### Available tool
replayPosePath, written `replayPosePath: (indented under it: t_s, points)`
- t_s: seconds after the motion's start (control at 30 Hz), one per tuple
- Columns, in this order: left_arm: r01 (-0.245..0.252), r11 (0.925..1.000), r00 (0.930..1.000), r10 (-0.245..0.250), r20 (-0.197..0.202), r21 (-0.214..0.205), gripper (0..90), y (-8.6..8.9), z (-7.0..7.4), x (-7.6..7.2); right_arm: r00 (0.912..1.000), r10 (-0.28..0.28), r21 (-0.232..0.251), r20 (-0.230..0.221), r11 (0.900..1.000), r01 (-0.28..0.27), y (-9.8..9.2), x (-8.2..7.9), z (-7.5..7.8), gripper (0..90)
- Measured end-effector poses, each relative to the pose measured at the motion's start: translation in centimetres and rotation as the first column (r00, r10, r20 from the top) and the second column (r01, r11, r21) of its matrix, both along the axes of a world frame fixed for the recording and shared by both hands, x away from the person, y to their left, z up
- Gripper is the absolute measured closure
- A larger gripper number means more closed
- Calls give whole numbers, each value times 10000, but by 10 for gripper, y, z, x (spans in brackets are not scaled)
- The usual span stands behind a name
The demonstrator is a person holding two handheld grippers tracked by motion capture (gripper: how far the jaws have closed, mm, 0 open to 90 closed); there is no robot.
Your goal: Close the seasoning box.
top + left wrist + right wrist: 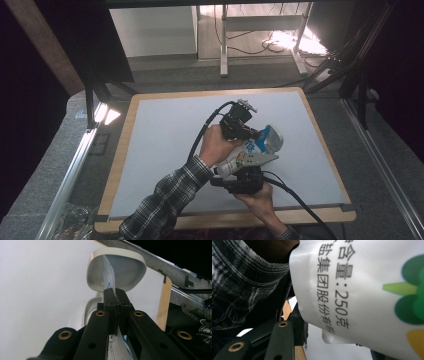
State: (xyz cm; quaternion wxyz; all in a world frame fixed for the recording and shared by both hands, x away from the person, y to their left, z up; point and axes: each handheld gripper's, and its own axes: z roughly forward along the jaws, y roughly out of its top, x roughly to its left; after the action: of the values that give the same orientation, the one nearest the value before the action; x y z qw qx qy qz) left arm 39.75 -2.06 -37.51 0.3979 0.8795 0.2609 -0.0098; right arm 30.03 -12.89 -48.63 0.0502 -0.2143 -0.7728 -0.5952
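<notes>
L gripper (pixel 116 293) pinches white printed plastic bag (pixel 248 156) edge above white bowl (pixel 140 263); R gripper (pixel 243 181) clamps bag underneath, prob. for pouring.

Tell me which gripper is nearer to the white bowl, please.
Left. The left gripper pinches the top edge of the printed bag right in front of the white bowl. The right gripper holds the bag's lower end, on the person's side, farther from the bowl.

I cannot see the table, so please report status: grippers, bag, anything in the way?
Left gripper shut on bag top edge. Right gripper holds bag from below. White bowl under bag mouth. Nothing blocking.
</notes>
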Motion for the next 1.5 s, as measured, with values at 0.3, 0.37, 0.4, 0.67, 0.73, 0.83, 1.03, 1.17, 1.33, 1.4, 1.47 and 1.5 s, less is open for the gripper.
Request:
replayPosePath:
  t_s: [0.3,0.37,0.4,0.67,0.73,0.83,1.03,1.17,1.33,1.4,1.47,1.5]
  points:
    - [10,10000,10000,-10,-56,16,892,-1,1,1,10000,-30,67,-41,10000,30,0,0,1,545]
    - [10,10000,10000,-9,-58,24,892,-1,1,1,10000,-28,70,-43,10000,28,0,0,1,544]
    - [6,10000,10000,-6,-64,19,891,-1,1,1,10000,-31,69,-37,10000,31,0,0,1,544]
    - [70,9999,10000,-69,-63,102,892,-2,2,1,10000,-45,99,-46,9999,45,0,0,2,544]
    - [79,9999,9999,-78,-67,122,892,-2,2,1,10000,-47,110,-61,9999,48,0,0,2,543]
    - [82,9999,9999,-81,-68,130,891,-2,2,1,10000,-47,129,-81,9999,48,0,0,2,542]
    - [76,9999,9999,-76,-70,128,891,-2,3,1,9999,-41,163,-102,9999,43,1,0,3,541]
    - [64,9999,10000,-63,-77,117,892,-2,3,1,9999,-47,177,-111,9998,49,1,0,3,540]
    - [62,9999,10000,-61,-79,121,892,-2,3,1,9999,-44,186,-114,9998,47,2,0,3,539]
    - [70,9999,9999,-69,-79,131,891,-2,3,1,9999,-43,196,-108,9998,45,2,0,3,539]
    - [128,9997,9999,-127,-63,189,891,-2,4,2,9999,-42,207,-104,9998,45,2,0,3,539]
    - [142,9997,9999,-141,-59,183,891,-2,4,2,9999,-44,214,-100,9998,46,2,0,4,539]
